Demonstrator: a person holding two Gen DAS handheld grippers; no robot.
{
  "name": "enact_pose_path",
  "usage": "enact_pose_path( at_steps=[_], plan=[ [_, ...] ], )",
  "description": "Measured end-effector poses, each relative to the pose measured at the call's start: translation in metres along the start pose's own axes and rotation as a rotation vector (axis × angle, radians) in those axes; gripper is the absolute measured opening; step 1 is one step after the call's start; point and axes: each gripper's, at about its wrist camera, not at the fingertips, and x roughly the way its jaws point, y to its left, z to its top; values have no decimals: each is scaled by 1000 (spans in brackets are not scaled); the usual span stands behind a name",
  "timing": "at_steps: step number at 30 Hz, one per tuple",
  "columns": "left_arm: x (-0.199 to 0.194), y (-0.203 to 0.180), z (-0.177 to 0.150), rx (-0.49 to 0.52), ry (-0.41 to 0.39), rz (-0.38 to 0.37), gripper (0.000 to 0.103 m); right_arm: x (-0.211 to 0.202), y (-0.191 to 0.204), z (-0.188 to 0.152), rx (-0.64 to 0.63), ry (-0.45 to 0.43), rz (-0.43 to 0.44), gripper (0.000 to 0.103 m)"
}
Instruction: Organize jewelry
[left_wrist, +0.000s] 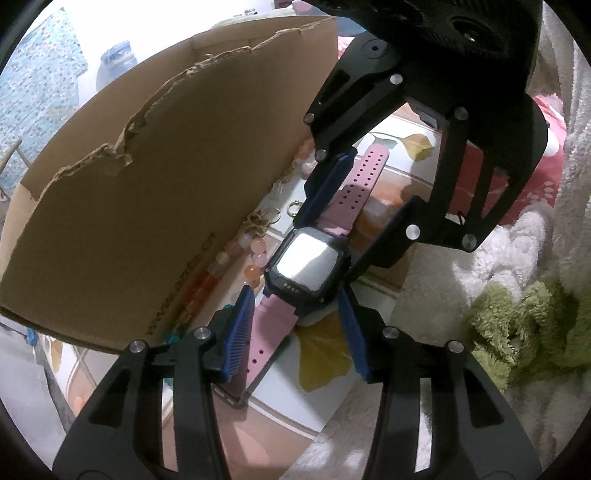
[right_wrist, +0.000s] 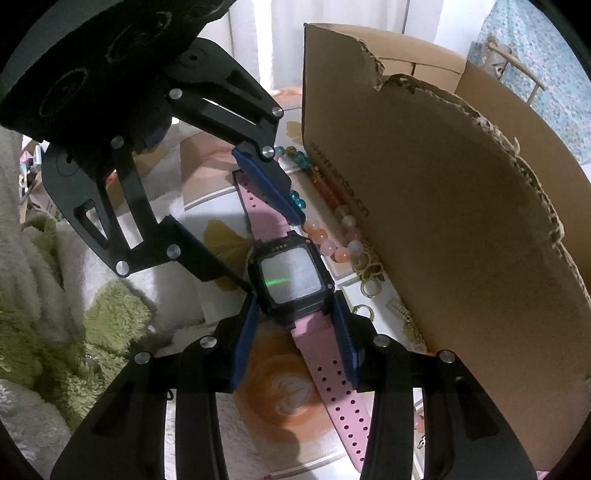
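- Far left: a torn cardboard box stands on edge, its wall just beside the jewelry. We judge it the likely place for the sorted pieces, so any lift should clear that ragged rim.
- Next over: bead bracelets and small gold rings lie between the box and the watch, close enough to snag. Best to lift the watch straight up rather than drag it sideways.
- Centre: the pink-strapped watch lies flat, face up, on the printed sheet.
- Left gripper: jaws spread, straddling the strap just below the case, with a gap showing at the pad nearer the box. It grips nothing. If it is to help, we would close it on the case edges, not the limp strap.
- Right gripper: comes in from the opposite end, its pads pressed against both sides of the case. The hold looks seated low on the case corners, so we would lift slowly and keep the watch level.
- Far right: white and green fleece, well clear of the work.
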Motion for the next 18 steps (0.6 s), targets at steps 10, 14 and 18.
enact_pose_path(
  at_steps=[10,14,18],
  plan=[
    [-3,-25,8,69,-40,46,40,-19,29,1,-99,-8,-106,39],
    [-16,-40,6,73,-73,75,39,-33,45,3,-135,-17,-159,39],
    [-36,-59,7,93,-113,126,39,-53,73,5,-167,-37,-222,39]
  ],
)
